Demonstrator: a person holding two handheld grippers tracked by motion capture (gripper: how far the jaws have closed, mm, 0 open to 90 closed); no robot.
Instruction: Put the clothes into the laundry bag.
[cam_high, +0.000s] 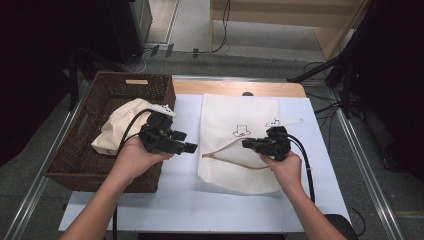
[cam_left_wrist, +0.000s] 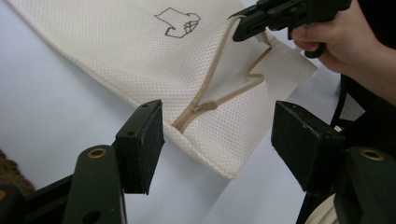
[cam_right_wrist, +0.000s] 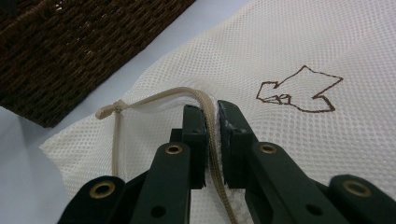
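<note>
High view: I see a cream mesh zip bag (cam_high: 235, 140) lying flat on the white desk mat (cam_high: 175, 200), right of the mat's middle and reaching its far edge.
Zip: its tan zipper (cam_high: 227, 150) runs across the bag's lower half and stands open, the edge lifted on the right.
Right gripper (cam_high: 256, 144): I have it over the bag's right part, jaws clenched on the zipper edge; in the right gripper view the tan tape (cam_right_wrist: 211, 140) passes straight between the two pads.
Left gripper (cam_high: 187, 144): I hold it above the mat's left part, just beside the bag's left edge, jaws released with nothing between them; the left gripper view shows the pads wide apart, above the zipper slider (cam_left_wrist: 205, 106) and not touching it.
Basket: a dark wicker basket (cam_high: 100, 90) sits at the desk's left edge, touching the mat.
Basket contents: a crumpled cream cloth (cam_high: 117, 127) lies inside it.
Bag print: a small outline drawing (cam_right_wrist: 299, 91) marks the mesh, near the right gripper's jaws.
</note>
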